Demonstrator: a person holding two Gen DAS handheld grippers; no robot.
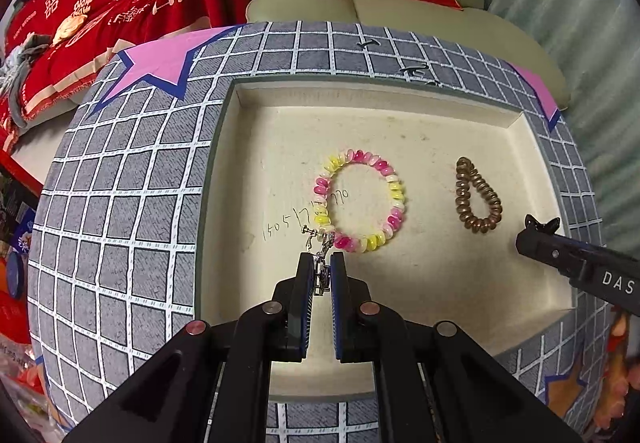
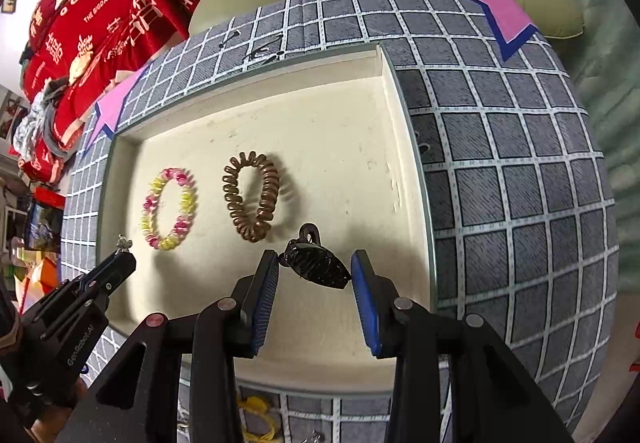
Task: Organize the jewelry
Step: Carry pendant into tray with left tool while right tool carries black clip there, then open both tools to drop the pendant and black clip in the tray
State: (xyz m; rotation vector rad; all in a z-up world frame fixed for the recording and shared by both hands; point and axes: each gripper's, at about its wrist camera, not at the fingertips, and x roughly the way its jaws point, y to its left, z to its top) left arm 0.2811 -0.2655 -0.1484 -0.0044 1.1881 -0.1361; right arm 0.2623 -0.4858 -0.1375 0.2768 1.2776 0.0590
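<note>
We see the left gripper (image 1: 322,263) clenched on a small silver metal earring (image 1: 319,243), whose clip end sticks out past the fingertips, just beside the pink-and-yellow beaded bracelet (image 1: 361,201) lying in the shallow cream tray (image 1: 280,131). The right gripper (image 2: 316,263) grips a black plastic hair claw clip (image 2: 316,265) between its blue pads over the tray, near the bronze spiral hair tie (image 2: 252,201).

Left gripper (image 1: 322,267) black, blue ribbed pads, silver-pink rivets; right gripper (image 2: 315,269) alike, white lettering.
</note>
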